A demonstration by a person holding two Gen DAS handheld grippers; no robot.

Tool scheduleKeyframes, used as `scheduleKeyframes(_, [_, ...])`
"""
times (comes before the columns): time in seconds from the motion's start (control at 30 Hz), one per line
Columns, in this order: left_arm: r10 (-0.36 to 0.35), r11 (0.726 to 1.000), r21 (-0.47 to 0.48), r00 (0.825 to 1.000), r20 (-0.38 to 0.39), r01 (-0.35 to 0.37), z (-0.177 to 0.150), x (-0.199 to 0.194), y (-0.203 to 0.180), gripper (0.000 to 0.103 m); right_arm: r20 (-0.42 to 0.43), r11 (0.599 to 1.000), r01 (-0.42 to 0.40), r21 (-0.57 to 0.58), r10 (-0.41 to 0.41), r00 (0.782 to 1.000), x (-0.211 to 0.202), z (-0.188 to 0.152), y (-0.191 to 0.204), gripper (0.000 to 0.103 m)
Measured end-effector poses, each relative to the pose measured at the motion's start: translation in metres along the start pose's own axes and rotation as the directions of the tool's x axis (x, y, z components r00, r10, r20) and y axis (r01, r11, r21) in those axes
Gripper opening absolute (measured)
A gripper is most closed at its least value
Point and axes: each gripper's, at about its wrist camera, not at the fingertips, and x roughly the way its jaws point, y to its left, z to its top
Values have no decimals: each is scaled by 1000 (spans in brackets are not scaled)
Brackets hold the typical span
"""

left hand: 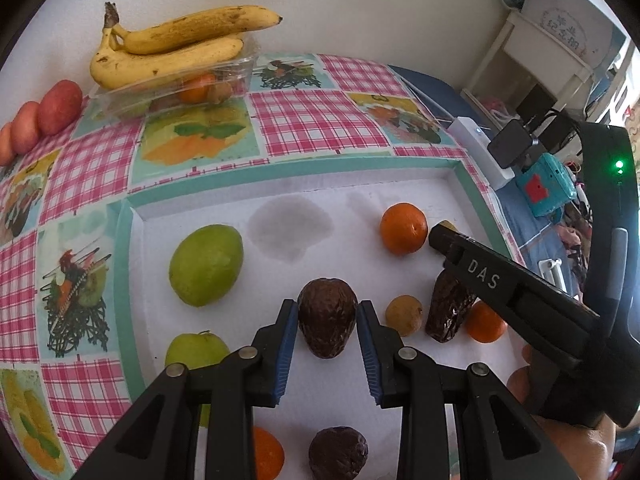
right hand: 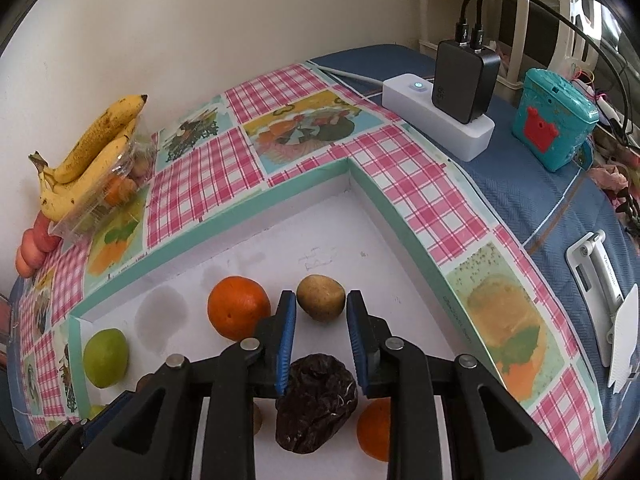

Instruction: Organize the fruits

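A white tray with a teal rim holds the fruit. My left gripper is open, its blue pads on either side of a dark avocado. A green fruit, an orange, a small brown fruit and another avocado lie around it. My right gripper is open, its fingertips on either side of a brown kiwi. A wrinkled dark avocado lies below the gripper, an orange to its left. The right gripper also shows in the left wrist view.
Bananas lie on a clear plastic box at the back, with red apples to the left. A white power strip with a black charger and a teal toy box stand on the blue cloth at the right.
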Motion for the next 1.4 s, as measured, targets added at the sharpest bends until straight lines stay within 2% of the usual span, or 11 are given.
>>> scheduleKeyframes(0.13, [8,1000,10,1000,-6,-8,1,-5,-1,40,-13,1000,-2,0,2,1000,-1,-1,0,44])
scheduleKeyframes(0.2, [16,1000,10,1000,-9,-16,1,-9,0,55,-6,1000,4,-7,-4,1000,-4,0,2,51])
scheduleKeyframes(0.3, [22,1000,1,1000,-7,-22,2,-17,3,57,15,1000,5,-17,-4,1000,-13,2,4,63])
scheduleKeyframes(0.53, [85,996,-26,996,-9,-85,2,-34,15,75,46,1000,0,-16,1,999,-30,4,5,74])
scheduleKeyframes(0.63, [139,988,-65,990,-2,-138,2,-43,29,79,44,1000,-6,-16,6,999,-33,3,7,88])
scheduleKeyframes(0.77, [201,963,-183,980,6,-196,-2,-59,67,83,52,999,-13,-33,14,999,-39,-2,14,91])
scheduleKeyframes(0.9, [302,919,-272,953,21,-286,-9,-71,101,96,60,997,-34,-63,38,998,-48,-8,27,94])
scheduleKeyframes(1.0, [419,858,-337,908,20,-389,-19,-81,129,99,51,993,-64,-100,70,996,-54,-16,41,94])
scheduleKeyframes(1.13, [501,796,-393,865,1,-460,-28,-87,157,103,34,987,-102,-125,107,994,-60,-28,56,94])
scheduleKeyframes(1.23, [533,773,-399,846,-13,-493,-34,-90,168,103,5,981,-118,-155,120,993,-62,-39,68,94])
scheduleKeyframes(1.4, [547,758,-416,837,-13,-502,-43,-98,176,103,-31,974,-132,-185,129,991,-66,-56,79,94])
